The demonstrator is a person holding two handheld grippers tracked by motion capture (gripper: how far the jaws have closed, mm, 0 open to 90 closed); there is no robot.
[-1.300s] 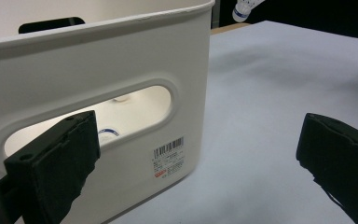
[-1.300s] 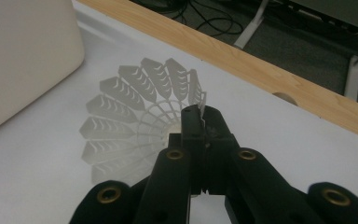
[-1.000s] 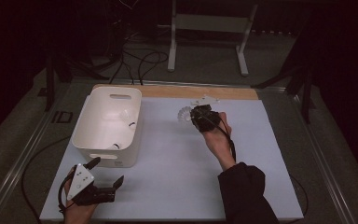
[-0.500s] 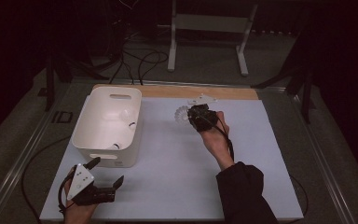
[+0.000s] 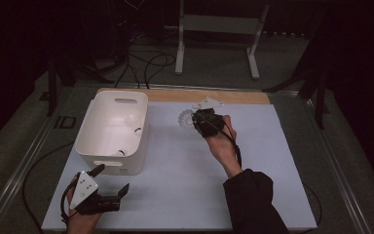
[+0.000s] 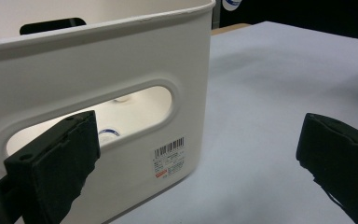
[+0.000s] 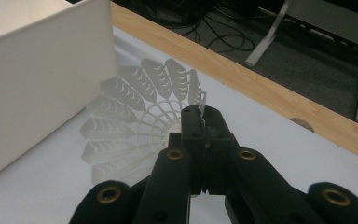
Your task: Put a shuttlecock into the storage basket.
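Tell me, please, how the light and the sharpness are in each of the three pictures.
High view: dim, dark surroundings, only the table lit; the shuttlecock small and soft. Left gripper view: bright, the bin sharp, the near jaws blurred. Right gripper view: shuttlecock clear and see-through, faint shadow under it, the right gripper slightly soft.

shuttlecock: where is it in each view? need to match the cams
High view: the shuttlecock sits at upper centre, just left of the right gripper, right of the white bin.
Left gripper view: no shuttlecock here; the bin's near wall with its handle slot takes up the left.
Right gripper view: centre-left, its white skirt pinched between the closed jaws.
Shared landmark: the white bin.
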